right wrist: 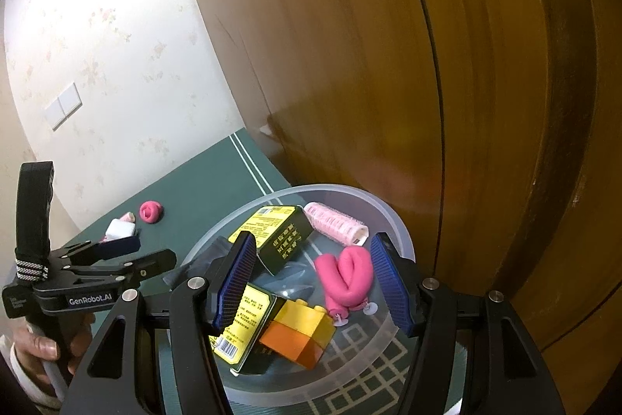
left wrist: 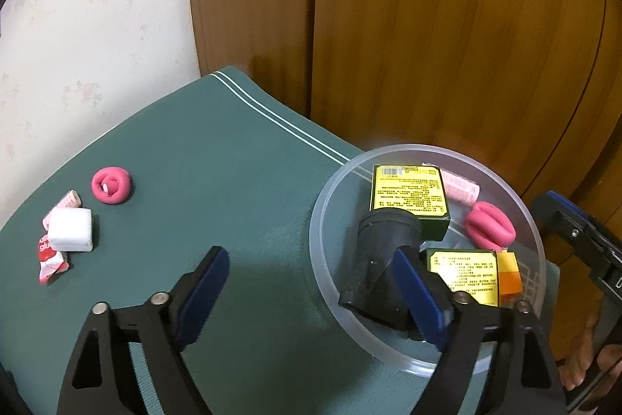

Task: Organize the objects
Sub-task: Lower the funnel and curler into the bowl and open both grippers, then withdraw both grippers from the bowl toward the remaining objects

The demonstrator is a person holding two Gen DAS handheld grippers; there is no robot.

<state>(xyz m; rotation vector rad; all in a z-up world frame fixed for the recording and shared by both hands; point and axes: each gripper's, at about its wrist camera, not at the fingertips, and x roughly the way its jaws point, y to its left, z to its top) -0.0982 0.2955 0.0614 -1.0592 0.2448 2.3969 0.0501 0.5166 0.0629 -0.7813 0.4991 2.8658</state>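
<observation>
A clear plastic bowl (left wrist: 330, 197) (right wrist: 392, 212) stands at the right of the green mat. In it lie two green-and-yellow boxes (left wrist: 408, 193) (right wrist: 280, 228), a black cone-shaped piece (left wrist: 379, 259), a pink hair roller (left wrist: 460, 187) (right wrist: 336, 220), a folded pink foam curler (left wrist: 490, 224) (right wrist: 346, 277) and a yellow-and-orange block (left wrist: 509, 273) (right wrist: 301, 327). My left gripper (left wrist: 311, 267) is open and empty, its right finger over the bowl's near rim. My right gripper (right wrist: 313, 275) is open and empty above the bowl. On the mat's left lie a coiled pink curler (left wrist: 112, 185) (right wrist: 151, 211), a white block (left wrist: 70, 229) (right wrist: 119, 229) and a red-and-white wrapper (left wrist: 52, 259).
The green mat (left wrist: 217, 181) covers a table against a wooden wardrobe (left wrist: 427, 26) and a floral wallpapered wall (left wrist: 97, 26). The mat's far edge has white stripes. The left gripper's body (right wrist: 97, 271) shows at the left of the right wrist view.
</observation>
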